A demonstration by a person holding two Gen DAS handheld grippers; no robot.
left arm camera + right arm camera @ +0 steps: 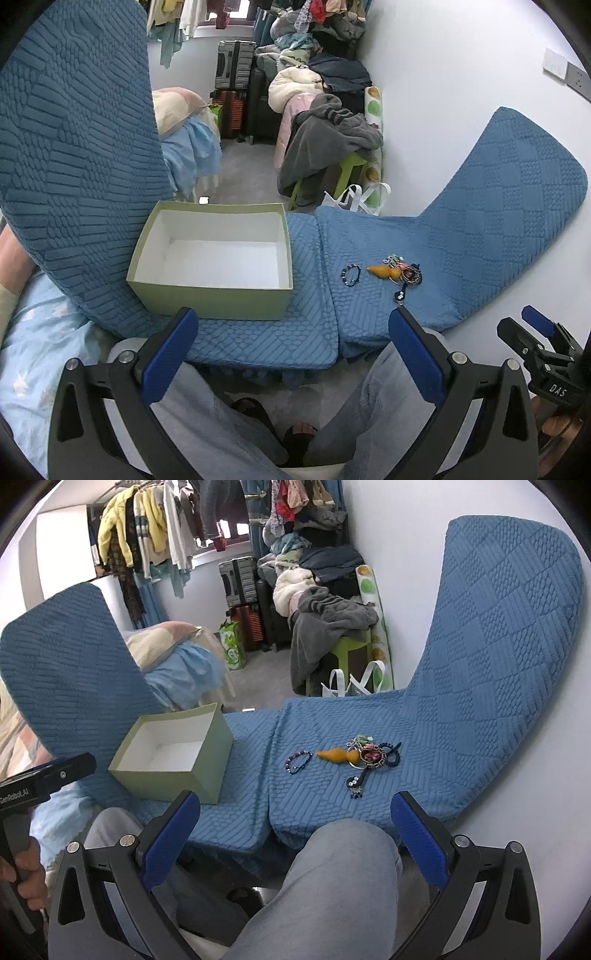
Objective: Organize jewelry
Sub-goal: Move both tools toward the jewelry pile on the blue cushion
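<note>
Both grippers, left gripper [293, 350] and right gripper [295, 834], are wide open and hold nothing. Beaded bracelets [296, 763] and an orange gourd charm [334, 756] lie beside the open green cardboard box [162, 781] on the blue cushion [314, 801].

Both wrist views look forward, low over the knees — sharing the blue cushion [258, 332] [332, 786].

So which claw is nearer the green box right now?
Left. The left claw sits open just in front of the green box, slightly to its right. The right claw is open farther right, facing the jewelry pile.
</note>
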